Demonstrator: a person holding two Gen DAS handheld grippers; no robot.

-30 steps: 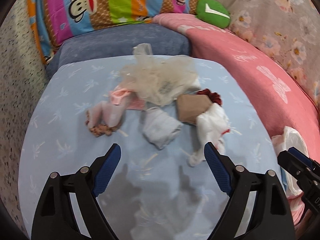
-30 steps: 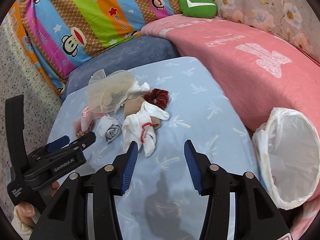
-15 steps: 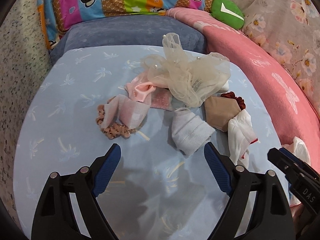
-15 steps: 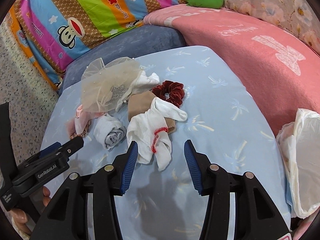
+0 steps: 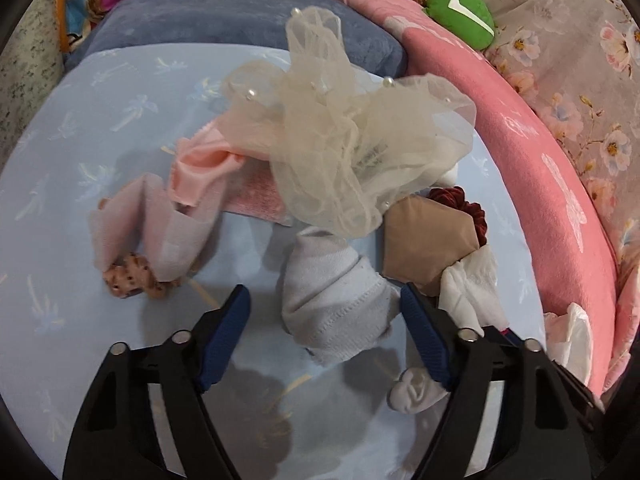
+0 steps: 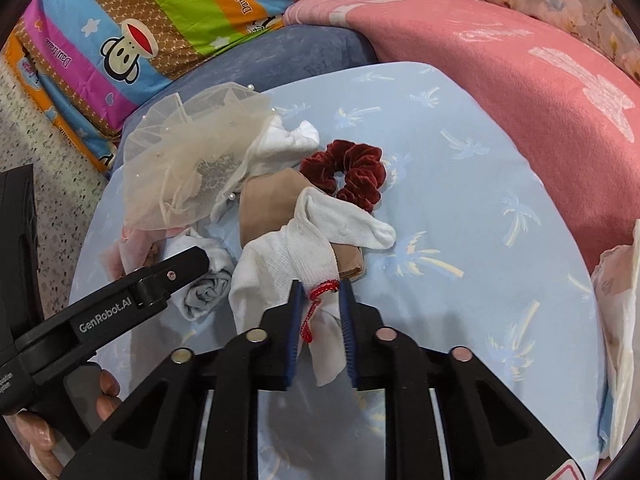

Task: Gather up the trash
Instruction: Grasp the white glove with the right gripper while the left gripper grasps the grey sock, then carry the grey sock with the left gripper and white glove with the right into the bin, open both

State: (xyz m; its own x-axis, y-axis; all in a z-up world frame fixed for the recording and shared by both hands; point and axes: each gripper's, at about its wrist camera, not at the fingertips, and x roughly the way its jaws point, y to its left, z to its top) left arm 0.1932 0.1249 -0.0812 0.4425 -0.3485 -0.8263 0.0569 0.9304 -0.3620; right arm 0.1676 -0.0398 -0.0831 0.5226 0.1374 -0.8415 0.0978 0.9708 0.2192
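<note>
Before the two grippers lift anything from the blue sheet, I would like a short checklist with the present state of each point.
1. Right gripper closed on the white sock: ok; its jaws have just been closing and the cloth with the red thread sits between the pads.
2. Left gripper around the grey sock: ok; its jaws have just been closing, the sock lies between them.
3. Left pads pressing the grey sock: not ok; a gap shows on the left side.
4. White sock free of the tan cloth: not ok; it lies over it.
5. White bag within view: ok, at the right edge.
6. Bag mouth open: cannot tell.
</note>
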